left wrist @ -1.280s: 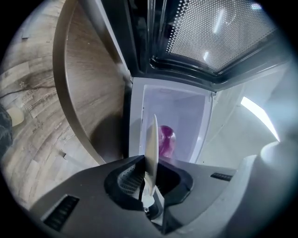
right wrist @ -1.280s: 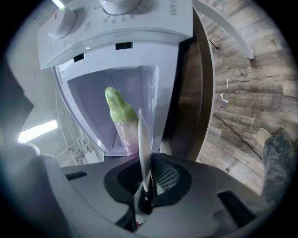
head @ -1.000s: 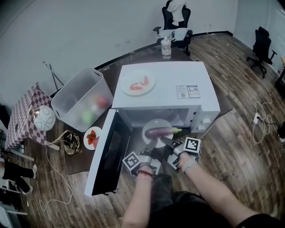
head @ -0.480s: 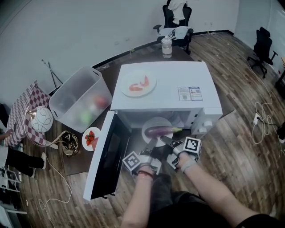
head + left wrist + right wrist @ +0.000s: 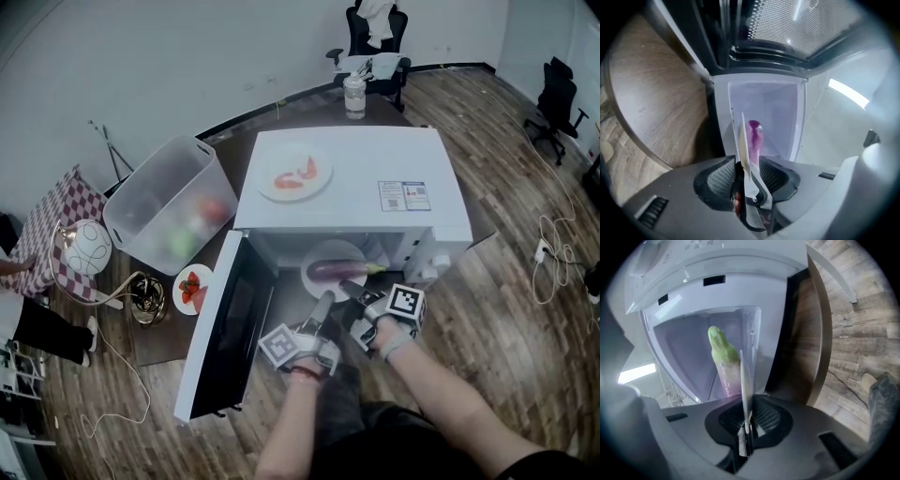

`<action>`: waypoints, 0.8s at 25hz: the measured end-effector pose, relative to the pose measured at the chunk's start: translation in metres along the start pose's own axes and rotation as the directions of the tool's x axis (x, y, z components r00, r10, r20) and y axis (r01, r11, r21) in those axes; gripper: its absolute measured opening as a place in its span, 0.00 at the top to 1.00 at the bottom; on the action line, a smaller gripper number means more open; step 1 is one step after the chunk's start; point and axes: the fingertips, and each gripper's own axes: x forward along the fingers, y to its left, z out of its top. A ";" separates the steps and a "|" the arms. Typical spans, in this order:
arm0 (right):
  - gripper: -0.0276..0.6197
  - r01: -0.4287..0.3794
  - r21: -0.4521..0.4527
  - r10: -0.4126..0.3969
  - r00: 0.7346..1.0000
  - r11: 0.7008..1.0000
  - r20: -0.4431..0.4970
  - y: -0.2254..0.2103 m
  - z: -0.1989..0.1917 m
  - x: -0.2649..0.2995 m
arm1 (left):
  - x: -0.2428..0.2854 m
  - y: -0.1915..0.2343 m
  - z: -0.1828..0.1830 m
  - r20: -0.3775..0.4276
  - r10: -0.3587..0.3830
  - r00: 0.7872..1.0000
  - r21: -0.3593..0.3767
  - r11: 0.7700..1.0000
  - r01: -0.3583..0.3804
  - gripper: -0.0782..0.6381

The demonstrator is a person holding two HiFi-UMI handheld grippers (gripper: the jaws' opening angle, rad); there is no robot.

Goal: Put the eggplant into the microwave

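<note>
Eggplant (image 5: 336, 271) is already inside the microwave (image 5: 356, 187), lying on a white plate (image 5: 323, 254) just past the cavity mouth, with the purple end toward 9 o'clock and the green stem toward 3 o'clock in the head view. The door (image 5: 225, 323) hangs wide open, swung out toward 7 o'clock. Both grippers are at the plate's near rim, around 6 o'clock of it. The left gripper (image 5: 322, 305) has its jaws opening: in its own view the plate (image 5: 744, 145) runs edge-on between the spread pads, which are off it, with the eggplant (image 5: 754, 136) poking up behind. The right gripper (image 5: 352, 291) is pinching the same rim, its pads squeezed tight on the thin plate edge (image 5: 745, 385) with the pale green stem end (image 5: 723, 357) right past it. On top of the microwave sits another plate (image 5: 292, 173) with something red on it. At 9 o'clock of the microwave there's a clear plastic bin (image 5: 169, 206), and a small dish of strawberries (image 5: 192, 289) sits beside the door.
</note>
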 end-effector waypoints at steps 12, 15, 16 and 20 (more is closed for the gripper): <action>0.92 0.015 -0.017 -0.015 1.000 1.000 0.005 0.001 0.004 0.004 | -0.011 -0.004 -0.031 -0.154 0.178 0.972 0.682 0.731 -0.026 0.71; 0.92 0.018 -0.017 -0.018 1.000 1.000 0.003 0.001 0.004 0.005 | -0.013 0.000 -0.029 -0.113 0.248 0.962 0.794 0.605 -0.063 0.85; 0.92 0.018 -0.017 -0.018 1.000 1.000 0.003 0.001 0.003 0.005 | -0.013 0.000 -0.027 -0.096 0.262 0.960 0.824 0.562 -0.071 0.88; 0.92 0.021 -0.019 -0.021 1.000 1.000 0.002 0.000 0.004 0.007 | -0.009 -0.001 -0.026 -0.062 0.297 0.953 0.895 0.438 -0.079 0.89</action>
